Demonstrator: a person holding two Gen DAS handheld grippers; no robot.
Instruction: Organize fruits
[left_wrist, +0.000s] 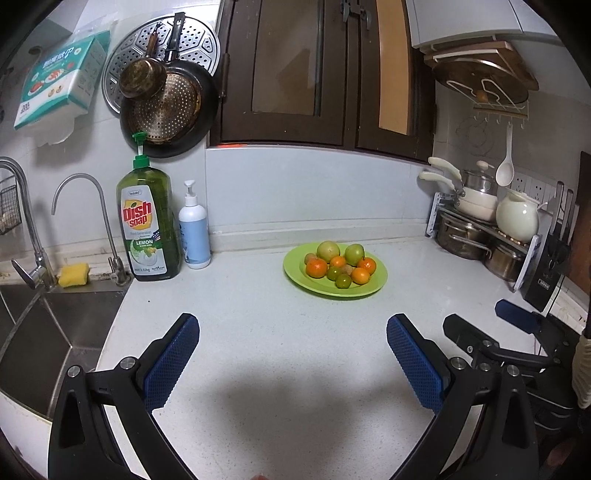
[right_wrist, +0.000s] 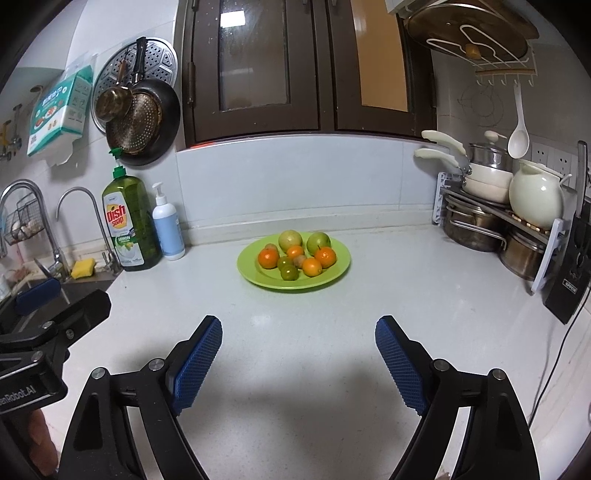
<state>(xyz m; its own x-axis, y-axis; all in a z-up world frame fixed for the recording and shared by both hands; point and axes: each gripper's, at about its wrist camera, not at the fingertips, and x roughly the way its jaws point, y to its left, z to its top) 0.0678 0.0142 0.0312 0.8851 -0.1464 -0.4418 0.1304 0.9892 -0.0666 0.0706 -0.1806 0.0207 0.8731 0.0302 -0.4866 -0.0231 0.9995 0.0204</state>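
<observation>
A green plate (left_wrist: 373, 286) (right_wrist: 334, 273) lies on the white counter near the back wall, loaded with several fruits: orange tangerines (left_wrist: 317, 267) (right_wrist: 268, 257), two pale green apples (left_wrist: 328, 250) (right_wrist: 290, 240) and small green citrus (left_wrist: 343, 282) (right_wrist: 289, 273). My left gripper (left_wrist: 291, 325) hovers over the bare counter well short of the plate, open, nothing between its blue pads. My right gripper (right_wrist: 298, 326) is likewise open and empty, short of the plate. Each gripper shows at the edge of the other's view: right gripper (left_wrist: 480, 317), left gripper (right_wrist: 62, 291).
A steel sink (left_wrist: 44, 332) with two taps lies left, with a yellow sponge (left_wrist: 74, 275), a dish soap bottle (left_wrist: 147, 225) and a white pump bottle (left_wrist: 194, 229) beside it. At right stand a pot rack (left_wrist: 480, 236), a white jug (left_wrist: 517, 218) and a knife block (left_wrist: 550, 266).
</observation>
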